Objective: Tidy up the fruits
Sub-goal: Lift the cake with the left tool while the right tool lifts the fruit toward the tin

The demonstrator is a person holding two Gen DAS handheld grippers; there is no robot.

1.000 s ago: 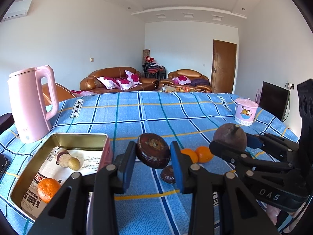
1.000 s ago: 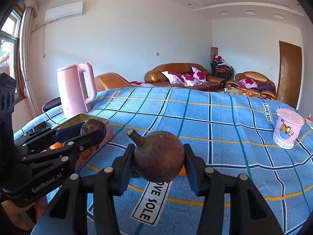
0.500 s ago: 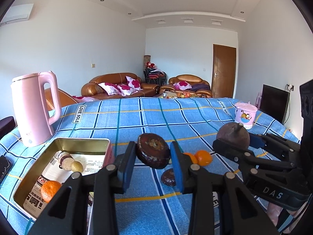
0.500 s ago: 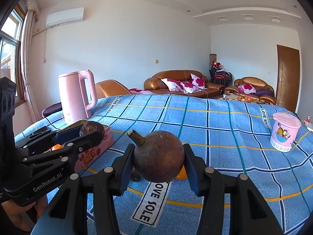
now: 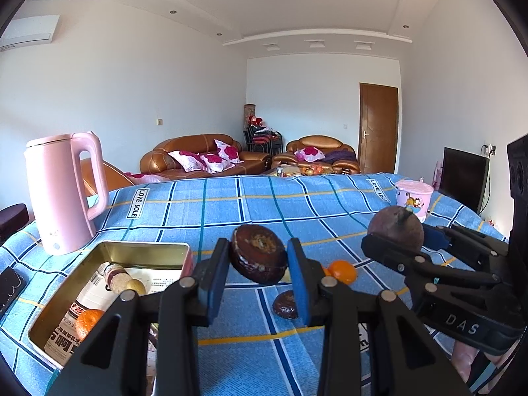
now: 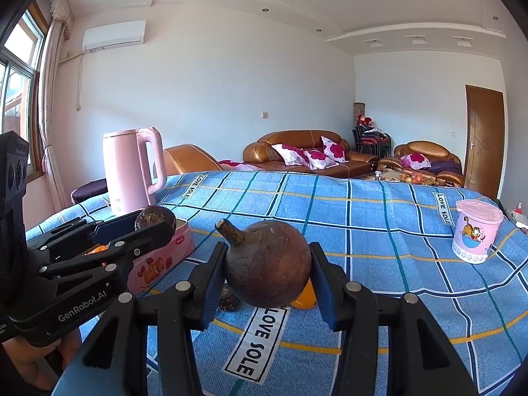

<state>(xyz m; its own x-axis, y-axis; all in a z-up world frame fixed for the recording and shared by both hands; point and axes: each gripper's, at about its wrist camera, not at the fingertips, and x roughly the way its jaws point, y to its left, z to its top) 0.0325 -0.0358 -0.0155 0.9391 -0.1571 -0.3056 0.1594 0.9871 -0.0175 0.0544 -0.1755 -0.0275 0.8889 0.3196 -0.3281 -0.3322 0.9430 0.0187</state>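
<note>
My left gripper (image 5: 258,260) is shut on a dark brown halved fruit (image 5: 257,257) and holds it above the blue checked cloth, right of a gold tin box (image 5: 99,283). The tin holds an orange (image 5: 88,321) and small pieces. My right gripper (image 6: 267,270) is shut on a round brown fruit with a stem (image 6: 267,269), held above the cloth; it also shows in the left wrist view (image 5: 396,232). On the cloth lie an orange (image 5: 343,270) and a dark fruit half (image 5: 285,305).
A pink kettle (image 5: 62,191) stands at the back left behind the tin. A pink cartoon cup (image 6: 475,234) stands at the far right of the table. A dark object (image 5: 10,288) lies at the left edge. Sofas stand beyond the table.
Both grippers have risen a little and tilted upward with their fruits still held; more of the ceiling shows. Nothing on the cloth has moved.
</note>
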